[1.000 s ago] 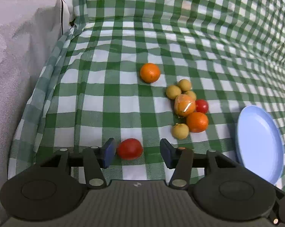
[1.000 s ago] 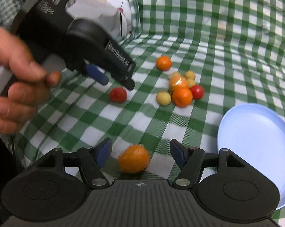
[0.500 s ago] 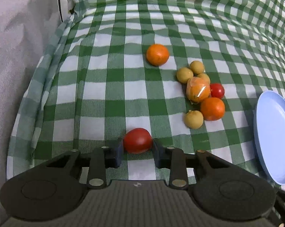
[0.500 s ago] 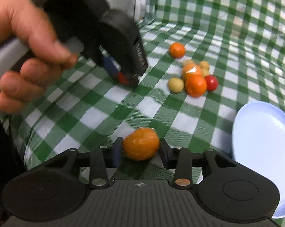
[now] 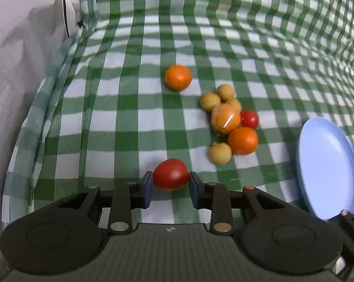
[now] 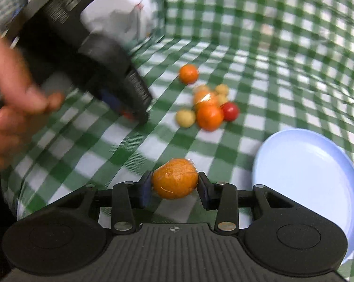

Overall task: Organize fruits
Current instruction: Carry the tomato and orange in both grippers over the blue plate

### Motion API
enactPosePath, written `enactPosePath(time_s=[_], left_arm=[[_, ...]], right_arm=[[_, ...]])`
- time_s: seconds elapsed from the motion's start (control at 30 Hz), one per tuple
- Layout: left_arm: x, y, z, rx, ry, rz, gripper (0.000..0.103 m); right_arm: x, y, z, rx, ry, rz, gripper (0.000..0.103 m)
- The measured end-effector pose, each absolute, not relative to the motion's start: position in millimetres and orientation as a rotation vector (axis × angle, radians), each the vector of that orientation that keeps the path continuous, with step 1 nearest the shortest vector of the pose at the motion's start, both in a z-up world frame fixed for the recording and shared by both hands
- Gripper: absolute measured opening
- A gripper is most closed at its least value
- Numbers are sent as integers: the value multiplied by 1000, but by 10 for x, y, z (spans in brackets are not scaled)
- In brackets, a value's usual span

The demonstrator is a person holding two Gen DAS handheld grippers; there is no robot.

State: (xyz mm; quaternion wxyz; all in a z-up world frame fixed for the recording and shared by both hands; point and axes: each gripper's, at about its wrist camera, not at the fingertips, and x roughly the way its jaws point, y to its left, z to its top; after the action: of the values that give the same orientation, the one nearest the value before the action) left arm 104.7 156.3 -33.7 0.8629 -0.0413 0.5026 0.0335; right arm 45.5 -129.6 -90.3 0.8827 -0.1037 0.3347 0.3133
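We have one fruit clamped in each claw, ready for the plate.
Left claw (image 5: 170, 181) pinches the round red tomato (image 5: 171, 174); right claw (image 6: 175, 185) grips the film-wrapped orange mandarin (image 6: 175, 178) beside the pale blue plate (image 6: 322, 202) at the desk's right edge.

My left gripper (image 5: 171, 189) had bare cloth (image 5: 101, 127) open to its left, up to the grey cover (image 5: 17, 70) walling that side. Ahead and right, the fruit pile (image 5: 228, 122) blocked the straight way to the plate (image 5: 329, 171); a lone orange (image 5: 178, 77) sat beyond it. My right gripper (image 6: 174, 190) had clear cloth between it and the plate just to its right. My left hand (image 6: 9, 98), blurred, seemed to crowd its left side.
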Motion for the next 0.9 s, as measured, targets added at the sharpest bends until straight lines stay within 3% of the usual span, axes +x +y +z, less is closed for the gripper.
enactPosePath(time_s=[0.4,0.7,0.9], left_arm=[[840,1003,61,-17,856,55,35],[845,452,118,-36,836,-114,35],[948,-87,-198,34,875,-205,35]], right_arm=[[846,-2123,-62,-167,494,501,42],[1108,-2643,-331,-65,619,331,42],[1213,-2756,-496,-91,709,263,42]])
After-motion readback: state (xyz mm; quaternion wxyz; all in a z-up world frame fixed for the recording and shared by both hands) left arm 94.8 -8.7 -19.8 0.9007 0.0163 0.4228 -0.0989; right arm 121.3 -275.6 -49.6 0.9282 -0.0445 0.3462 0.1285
